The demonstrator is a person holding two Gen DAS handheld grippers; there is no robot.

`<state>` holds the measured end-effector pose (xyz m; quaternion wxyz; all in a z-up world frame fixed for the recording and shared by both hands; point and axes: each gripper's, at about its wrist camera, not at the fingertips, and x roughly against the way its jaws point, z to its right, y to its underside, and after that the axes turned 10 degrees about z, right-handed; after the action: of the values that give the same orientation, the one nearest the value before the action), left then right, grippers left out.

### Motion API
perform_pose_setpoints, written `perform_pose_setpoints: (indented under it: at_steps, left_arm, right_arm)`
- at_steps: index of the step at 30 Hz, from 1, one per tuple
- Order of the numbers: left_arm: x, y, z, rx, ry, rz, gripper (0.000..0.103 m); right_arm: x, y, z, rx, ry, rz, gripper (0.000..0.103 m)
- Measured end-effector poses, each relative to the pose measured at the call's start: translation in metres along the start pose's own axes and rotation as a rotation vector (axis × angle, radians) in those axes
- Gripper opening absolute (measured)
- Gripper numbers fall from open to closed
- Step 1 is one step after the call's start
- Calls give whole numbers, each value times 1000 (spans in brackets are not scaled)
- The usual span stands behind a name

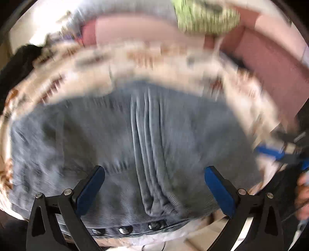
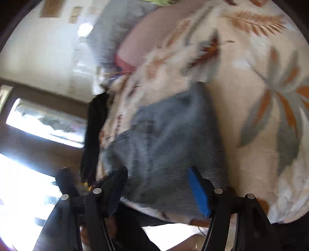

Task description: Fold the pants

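bed with leaf-print cream bedspread [image 2: 251,108] | grey-blue corduroy pants [image 1: 135,139] lie on it, look already folded compact | left gripper [image 1: 154,185] and right gripper [image 2: 158,185] both spread apart, holding nothing | maybe final tidy left

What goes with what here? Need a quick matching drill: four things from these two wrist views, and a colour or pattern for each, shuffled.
Things:
1. pants
2. bedspread
3. cushion
4. left gripper pads

Colours or patterns:
A. green
B. blue
C. grey-blue ribbed cloth
D. cream with orange and grey leaves

Pairs: 1-C, 2-D, 3-A, 4-B

The pants lie flat on the bedspread; the cushion sits at the far end, blurred. Both grippers stand open above the pants, with nothing between the pads.
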<state>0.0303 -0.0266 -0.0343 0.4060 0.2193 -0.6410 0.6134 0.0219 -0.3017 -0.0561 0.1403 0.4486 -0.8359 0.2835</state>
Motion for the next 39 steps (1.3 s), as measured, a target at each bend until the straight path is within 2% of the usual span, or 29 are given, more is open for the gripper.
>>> perform_pose_setpoints:
  at_steps: [1, 2, 3, 4, 5, 6, 8, 13, 14, 16, 17, 18, 19, 20, 21, 25, 31, 32, 34, 35, 37, 39]
  left_arm:
    - [-9, 7, 3, -37, -28, -2, 103]
    - [-5, 8, 10, -74, -49, 47, 103]
    - [-4, 6, 12, -65, -48, 26, 103]
    - [-1, 4, 10, -44, -28, 21, 103]
    - [9, -1, 5, -11, 12, 46, 103]
    - [16, -3, 1, 8, 20, 74, 103]
    - [30, -10, -11, 49, -8, 133, 103]
    - [41, -15, -43, 134, -48, 164, 103]
    - [39, -14, -50, 149, -56, 158, 103]
    - [36, -14, -62, 176, -70, 145, 103]
    - [36, -12, -70, 193, -77, 144, 103]
    - [35, -11, -73, 206, -80, 140, 103]
    - [35, -10, -76, 218, -81, 136, 103]
    - [36, -9, -78, 227, -81, 134, 103]
    - [36, -8, -80, 229, -81, 136, 103]
    - [36, -8, -86, 229, -82, 138, 103]
    - [40, -6, -90, 239, -83, 142, 103]
    - [41, -5, -90, 241, -85, 144, 103]
    - [44, -4, -91, 250, -86, 151, 103]
    - [46, -3, -92, 257, -87, 155, 103]
    - [53, 1, -95, 267, -96, 170, 103]
    - [62, 5, -101, 292, -114, 192, 103]
  right_arm:
    - [-11, 5, 8, 2, 63, -36, 75]
    - [-24, 10, 21, -21, 109, -85, 73]
    - [-23, 10, 24, -34, 90, -55, 73]
    - [-21, 6, 20, -36, 92, -62, 73]
    - [-18, 1, 12, -17, 99, -61, 73]
    - [-14, -4, 3, 13, 102, -35, 73]
    - [-12, -14, -17, 55, 85, -23, 73]
    - [-42, -43, -59, 183, 91, 4, 73]
    - [-54, -49, -61, 201, 113, 10, 73]
    - [-73, -59, -58, 256, 225, 23, 73]
    - [-89, -60, -51, 275, 283, 2, 73]
    - [-110, -60, -36, 280, 380, -51, 73]
    - [-124, -59, -30, 271, 410, -70, 73]
    - [-122, -57, -34, 297, 403, -36, 76]
    - [-122, -55, -41, 318, 405, -38, 78]
    - [-107, -44, -62, 355, 412, -40, 78]
    - [-72, -12, -78, 398, 378, 50, 78]
    - [-76, -5, -73, 416, 396, 32, 81]
    - [-95, 5, -52, 416, 443, -74, 84]
    - [-95, 10, -53, 466, 441, -37, 83]
    - [-91, 13, -63, 502, 453, -28, 83]
    - [-78, 13, -71, 484, 385, 30, 83]
